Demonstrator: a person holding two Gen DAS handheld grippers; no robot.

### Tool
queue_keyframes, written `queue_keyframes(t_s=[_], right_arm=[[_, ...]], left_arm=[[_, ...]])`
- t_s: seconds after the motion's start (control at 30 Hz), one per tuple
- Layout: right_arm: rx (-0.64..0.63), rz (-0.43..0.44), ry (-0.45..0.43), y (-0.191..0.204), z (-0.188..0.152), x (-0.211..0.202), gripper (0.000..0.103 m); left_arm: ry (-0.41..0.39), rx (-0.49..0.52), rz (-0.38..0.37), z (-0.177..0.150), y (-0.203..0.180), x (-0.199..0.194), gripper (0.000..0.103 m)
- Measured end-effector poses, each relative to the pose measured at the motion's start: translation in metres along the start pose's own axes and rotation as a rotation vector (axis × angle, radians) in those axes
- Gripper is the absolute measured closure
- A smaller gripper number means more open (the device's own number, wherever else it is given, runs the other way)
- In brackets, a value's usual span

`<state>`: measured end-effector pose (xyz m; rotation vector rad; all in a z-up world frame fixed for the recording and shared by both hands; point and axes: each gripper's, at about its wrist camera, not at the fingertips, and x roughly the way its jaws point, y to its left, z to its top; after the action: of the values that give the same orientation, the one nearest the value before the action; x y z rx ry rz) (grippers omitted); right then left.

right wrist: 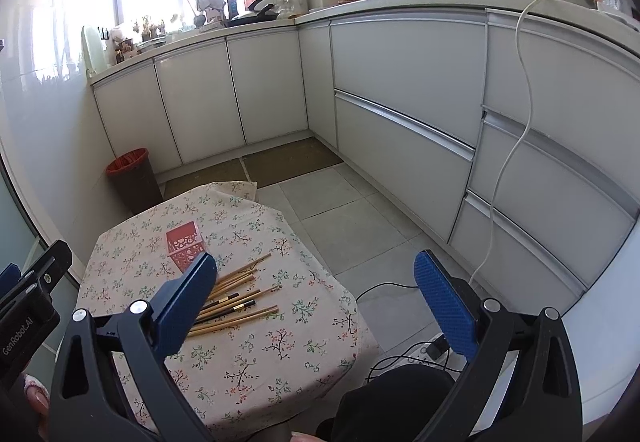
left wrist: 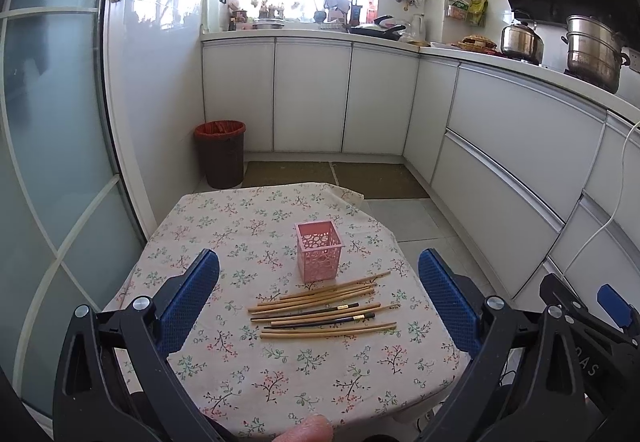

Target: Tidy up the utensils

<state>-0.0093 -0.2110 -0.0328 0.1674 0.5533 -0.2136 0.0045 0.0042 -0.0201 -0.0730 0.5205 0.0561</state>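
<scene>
The bench [left wrist: 224, 374], under a floral cloth, fills the lower centre of the frame. The left tool [left wrist: 319, 262] hovers wide open and empty over it; the right tool [right wrist: 316, 262] likewise. The pink holder [left wrist: 319, 251] stands upright at centre, and just below it lie the chopsticks [left wrist: 324, 312], loosely piled.

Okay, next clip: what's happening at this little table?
A person holds two blue-padded grippers above a small table with a floral tablecloth. A loose pile of wooden chopsticks with a couple of dark ones lies flat on the cloth, just in front of an upright pink perforated plastic holder, which looks empty. The left gripper and right gripper are both open, holding nothing. Sorting has not started.
</scene>
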Motion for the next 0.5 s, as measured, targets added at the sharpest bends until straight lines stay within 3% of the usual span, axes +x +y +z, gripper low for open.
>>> queue_keyframes(t_s=[0.5], right_arm=[[0.007, 0.005, 0.012, -0.002, -0.001, 0.002, 0.007]], left_arm=[[0.014, -0.003, 0.010, 0.006, 0.000, 0.000, 0.007]])
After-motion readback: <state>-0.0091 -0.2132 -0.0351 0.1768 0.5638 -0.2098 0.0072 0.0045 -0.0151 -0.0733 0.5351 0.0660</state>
